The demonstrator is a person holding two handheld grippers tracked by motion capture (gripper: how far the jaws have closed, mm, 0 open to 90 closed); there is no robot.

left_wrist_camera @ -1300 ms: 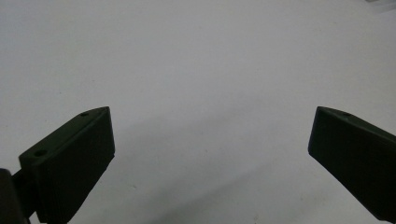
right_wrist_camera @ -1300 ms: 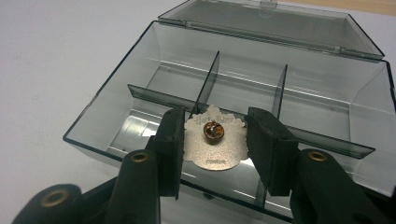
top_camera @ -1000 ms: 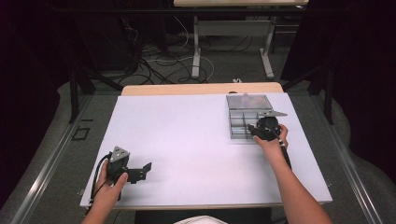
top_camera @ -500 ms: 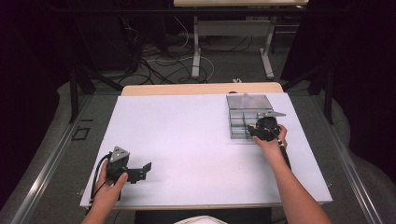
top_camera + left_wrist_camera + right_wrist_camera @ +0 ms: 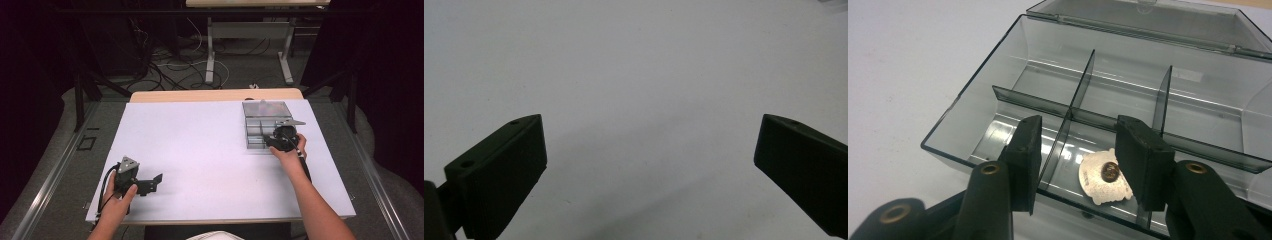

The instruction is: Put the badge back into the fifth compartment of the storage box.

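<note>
A clear smoky plastic organiser box [image 5: 963, 115] with several compartments stands at the right of the white table [image 5: 200, 140], its lid [image 5: 1148, 20] folded back. A small pale flat piece with a dark bead [image 5: 1103, 177] lies in a front compartment. My right gripper [image 5: 1079, 127] reaches into the box's near edge [image 5: 260, 145]. Its jaws have just been opening and now stand apart astride a divider, with the pale piece lying loose below the right jaw. My left gripper [image 5: 157, 181] rests at the table's near left, jaws wide apart over bare table [image 5: 649, 75].
The box [image 5: 265, 125] sits close to the table's right side, with its raised lid behind it. Beyond the far edge are table legs and loose cables [image 5: 165, 65] on the floor.
</note>
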